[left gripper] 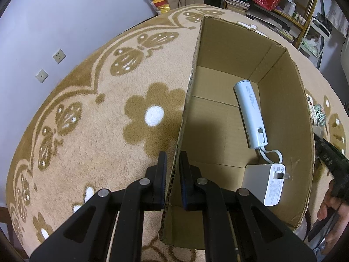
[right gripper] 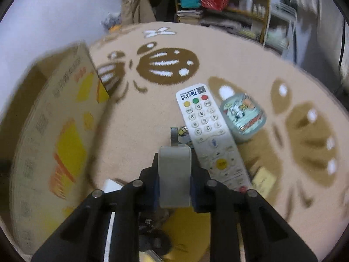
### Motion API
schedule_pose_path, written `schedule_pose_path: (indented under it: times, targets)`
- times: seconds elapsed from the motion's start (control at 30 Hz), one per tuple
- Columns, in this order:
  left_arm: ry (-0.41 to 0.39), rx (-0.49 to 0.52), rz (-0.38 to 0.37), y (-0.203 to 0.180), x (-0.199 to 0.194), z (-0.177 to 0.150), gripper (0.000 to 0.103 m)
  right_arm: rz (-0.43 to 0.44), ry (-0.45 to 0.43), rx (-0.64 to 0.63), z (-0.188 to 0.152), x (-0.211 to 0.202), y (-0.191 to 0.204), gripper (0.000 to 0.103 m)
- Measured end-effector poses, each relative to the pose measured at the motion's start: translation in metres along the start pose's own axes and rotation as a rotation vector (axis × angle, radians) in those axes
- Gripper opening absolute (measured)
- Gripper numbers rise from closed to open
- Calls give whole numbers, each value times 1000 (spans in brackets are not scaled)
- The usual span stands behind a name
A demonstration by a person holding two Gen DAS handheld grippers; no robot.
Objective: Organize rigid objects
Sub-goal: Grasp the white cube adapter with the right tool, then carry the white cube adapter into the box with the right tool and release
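Our left gripper (left gripper: 172,174) is clamped on the left wall of the open brown cardboard box (left gripper: 197,43), one pad outside and one inside. Within the box lie a pale blue cylindrical power bank (left gripper: 250,113) with a looped white cable and, just beside it, a white wall charger (left gripper: 273,183) touching a flat grey block (left gripper: 256,175).

Our right gripper (right gripper: 174,172) is closed around a grey rectangular block with a metal tab (right gripper: 174,168), its pads pressing both sides. Just beyond it on the beige flower-patterned carpet (right gripper: 135,120) lies a white remote control with numbered buttons (right gripper: 209,133), touching a rounded pale green tin with a printed lid (right gripper: 243,115). The box stands to the left, printed side facing us.
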State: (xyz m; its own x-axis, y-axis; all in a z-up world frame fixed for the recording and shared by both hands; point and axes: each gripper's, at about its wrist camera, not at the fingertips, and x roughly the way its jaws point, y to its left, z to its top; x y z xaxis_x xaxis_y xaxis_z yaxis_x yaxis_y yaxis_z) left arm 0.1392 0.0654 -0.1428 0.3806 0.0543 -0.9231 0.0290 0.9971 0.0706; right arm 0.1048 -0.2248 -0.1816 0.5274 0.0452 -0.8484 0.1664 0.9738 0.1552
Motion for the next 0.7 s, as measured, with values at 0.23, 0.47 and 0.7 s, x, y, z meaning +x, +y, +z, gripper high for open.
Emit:
schedule_pose_path:
  times: [0.23,0.47,0.7]
  targets:
    - [4,-17,-23,3,0,-1,10,85,-29,103,4,-8,-21,24]
    - [6,-24,-34,3,-1,-2,10,111,-36,105,5,-11,-19,24]
    - [5,-22,-32,3,-1,-2,10,176,-77,102,15,-28,-11,24]
